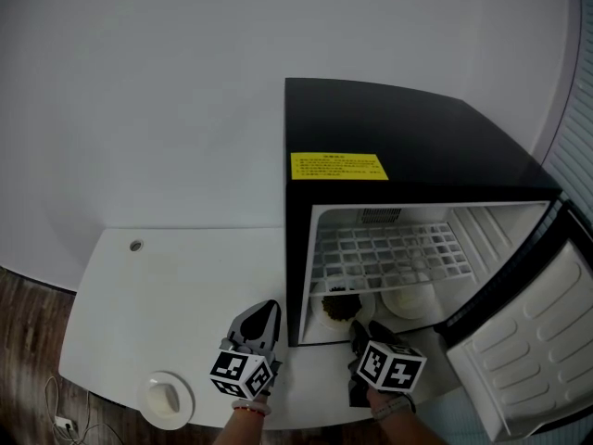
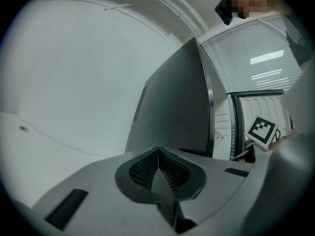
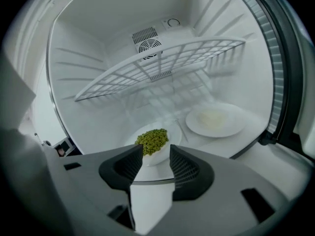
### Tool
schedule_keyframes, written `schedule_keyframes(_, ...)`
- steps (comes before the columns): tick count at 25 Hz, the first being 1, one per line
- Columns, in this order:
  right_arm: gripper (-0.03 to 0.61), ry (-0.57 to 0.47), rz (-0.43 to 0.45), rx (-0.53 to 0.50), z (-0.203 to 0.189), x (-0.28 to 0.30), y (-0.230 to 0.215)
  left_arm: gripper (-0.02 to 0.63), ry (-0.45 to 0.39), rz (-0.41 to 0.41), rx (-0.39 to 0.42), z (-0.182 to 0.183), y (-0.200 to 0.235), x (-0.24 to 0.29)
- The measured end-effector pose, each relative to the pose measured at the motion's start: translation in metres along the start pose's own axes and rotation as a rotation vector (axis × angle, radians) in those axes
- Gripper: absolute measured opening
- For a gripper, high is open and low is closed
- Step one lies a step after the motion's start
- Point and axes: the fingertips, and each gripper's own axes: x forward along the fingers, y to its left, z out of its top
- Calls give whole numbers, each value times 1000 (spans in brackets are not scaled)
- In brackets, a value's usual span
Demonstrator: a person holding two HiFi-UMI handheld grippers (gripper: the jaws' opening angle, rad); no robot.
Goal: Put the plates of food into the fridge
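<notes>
A black mini fridge [image 1: 398, 146] stands open on the white table [image 1: 167, 286]. On its floor sit two white plates: one heaped with green peas [image 3: 153, 140] [image 1: 341, 306] at the left, and one with pale food [image 3: 215, 119] [image 1: 408, 299] to the right and further in. My right gripper [image 3: 156, 154] [image 1: 357, 332] is at the fridge mouth and stands open. The near rim of the pea plate lies between its fingertips, and the pads do not press on it. My left gripper [image 2: 157, 151] [image 1: 264, 309] is shut and empty, outside the fridge by its left wall.
A white wire shelf [image 3: 157, 68] [image 1: 389, 253] spans the fridge above the plates. The door [image 1: 528, 341] hangs open to the right. A round white fitting [image 1: 167, 399] sits near the table's front left edge, and a small round hole [image 1: 136, 245] lies further back.
</notes>
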Motion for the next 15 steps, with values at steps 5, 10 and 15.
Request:
schedule_keyframes(5, 169, -20, 13, -90, -2, -17, 15, 8, 9, -4, 10, 3, -2, -12)
schedule_keyframes(10, 167, -22, 93, -89, -11, -33, 43, 8, 18, -4, 22, 4, -7, -28)
schedule_keyframes(15, 167, -7, 143, -95, -26, -47, 68, 8, -4, -18, 17, 14, -15, -47)
